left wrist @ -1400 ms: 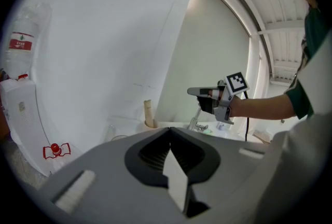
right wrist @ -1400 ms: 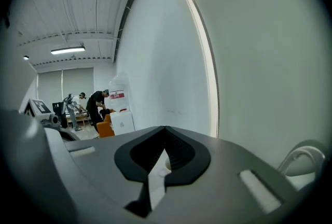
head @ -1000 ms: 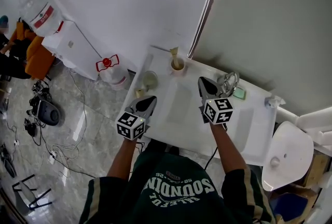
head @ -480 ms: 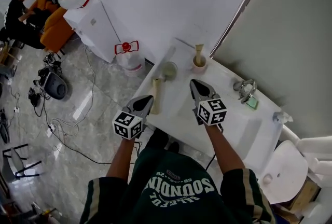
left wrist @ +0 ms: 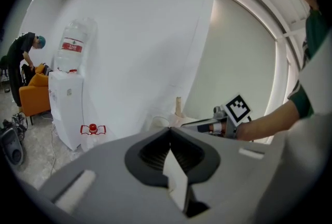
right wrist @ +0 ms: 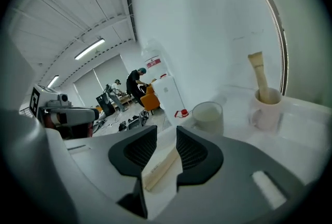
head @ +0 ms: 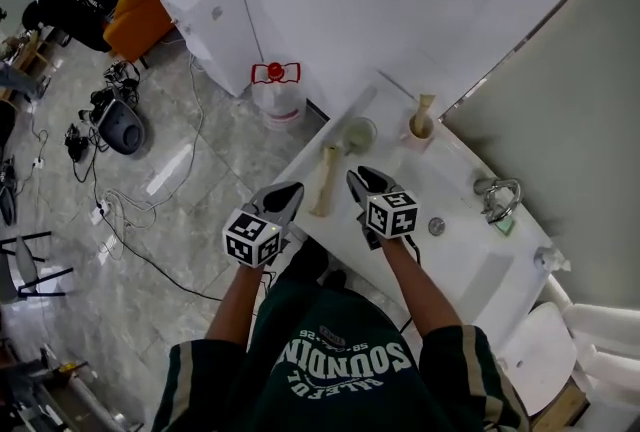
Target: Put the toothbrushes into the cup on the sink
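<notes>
A pale wooden toothbrush (head: 325, 180) lies on the left end of the white sink counter (head: 470, 265). My right gripper (head: 353, 178) hovers just right of it, jaws opening. In the right gripper view the toothbrush (right wrist: 161, 168) shows low between the parted jaws of that gripper (right wrist: 166, 132), and the pads do not press on it. A white cup (head: 421, 126) (right wrist: 267, 109) at the back holds another toothbrush (right wrist: 258, 75) upright. My left gripper (head: 286, 198) (left wrist: 169, 129) is shut and empty, off the counter's left edge.
A glass tumbler (head: 358, 134) (right wrist: 209, 114) stands left of the cup. The faucet (head: 497, 192), a green soap (head: 503, 222) and the drain (head: 437, 226) lie to the right. On the floor stand a water dispenser (head: 215, 10) and a bottle (head: 277, 90).
My right gripper has moved left from beside the faucet to the lying toothbrush, and its jaws have parted. The head view has swung left. The left gripper stays shut.
</notes>
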Available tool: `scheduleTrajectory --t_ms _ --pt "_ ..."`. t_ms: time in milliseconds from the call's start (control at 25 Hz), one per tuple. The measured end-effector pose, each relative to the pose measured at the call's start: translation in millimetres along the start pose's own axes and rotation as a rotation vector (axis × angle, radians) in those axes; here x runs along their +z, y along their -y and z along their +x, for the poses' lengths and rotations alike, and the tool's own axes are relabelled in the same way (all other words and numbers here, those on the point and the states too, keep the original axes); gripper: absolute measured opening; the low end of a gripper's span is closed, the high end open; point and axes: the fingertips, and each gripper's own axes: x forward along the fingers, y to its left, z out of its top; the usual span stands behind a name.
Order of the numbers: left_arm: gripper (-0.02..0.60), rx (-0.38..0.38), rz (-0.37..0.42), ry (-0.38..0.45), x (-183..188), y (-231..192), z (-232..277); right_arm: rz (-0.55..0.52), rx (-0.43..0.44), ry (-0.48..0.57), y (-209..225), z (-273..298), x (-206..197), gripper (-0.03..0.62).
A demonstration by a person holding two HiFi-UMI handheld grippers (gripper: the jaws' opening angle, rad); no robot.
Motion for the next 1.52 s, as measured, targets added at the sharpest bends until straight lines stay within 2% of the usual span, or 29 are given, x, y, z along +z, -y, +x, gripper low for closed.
scheduleTrajectory --t_ms 120,320,560,880,1160,1360,1520 --pt "0.051 0.014 -0.010 -0.009 -6.1 -9.4 -1.9 0.022 0.011 -0.077 -0.8 22.6 -22.9 0.123" --pt "0.051 0.038 -0.029 -0.022 -11.2 -23.0 -6.2 0.023 0.012 -0.219 2.9 56.6 -60.6 0.121" --pt "0.051 0.062 -0.050 -0.035 -19.0 -34.3 -10.5 0.027 -0.012 -0.297 11.2 89.5 -78.6 0.121" --pt "0.051 0.068 -0.071 -0.057 -24.4 -47.2 -10.8 0.129 -0.028 -0.420 21.1 112.8 -102.6 0.120" --pt "0.051 0.056 -0.070 -0.064 -22.4 -46.6 -4.0 0.174 0.049 -0.430 6.5 107.9 -100.1 0.038" --pt "0.051 0.051 -0.064 -0.058 -17.0 -44.8 -0.8 0.155 0.102 -0.397 -5.8 93.9 -87.0 0.029" --pt "0.051 0.033 -0.043 -0.051 -7.7 -39.2 1.8 0.110 0.109 -0.361 -11.0 75.2 -76.1 0.027"
